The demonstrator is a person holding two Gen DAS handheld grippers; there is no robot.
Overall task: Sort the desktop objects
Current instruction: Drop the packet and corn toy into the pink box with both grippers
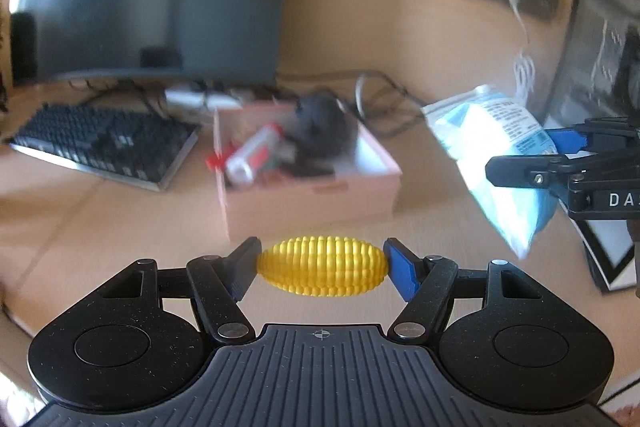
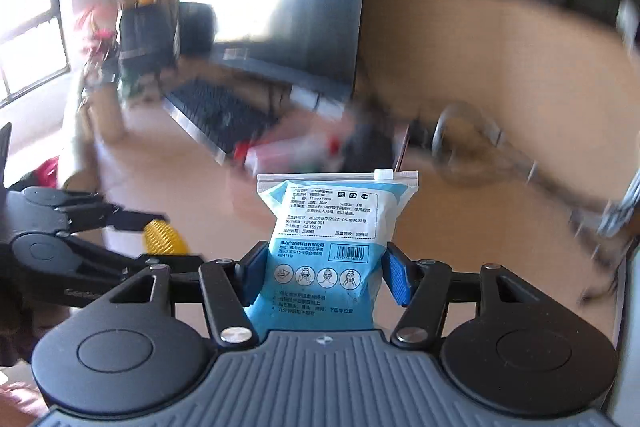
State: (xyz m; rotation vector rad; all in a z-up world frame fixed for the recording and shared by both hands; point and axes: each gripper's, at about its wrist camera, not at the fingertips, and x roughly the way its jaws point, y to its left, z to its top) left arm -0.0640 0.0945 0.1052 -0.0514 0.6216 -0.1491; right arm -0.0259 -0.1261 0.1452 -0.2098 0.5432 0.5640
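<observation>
1. My left gripper (image 1: 322, 266) clamps the yellow corn toy (image 1: 322, 266) crosswise at lower centre, below the pink box (image 1: 320, 195).
2. My right gripper (image 2: 324, 273) grips the blue pouch (image 2: 326, 251) upright at frame centre.

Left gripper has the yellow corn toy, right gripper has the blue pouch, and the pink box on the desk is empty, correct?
Not quite: the pink box is not empty. The left wrist view shows a white-and-red tube and dark items inside it. The rest stands: the left gripper holds the yellow corn toy, the right gripper the blue pouch.
</observation>
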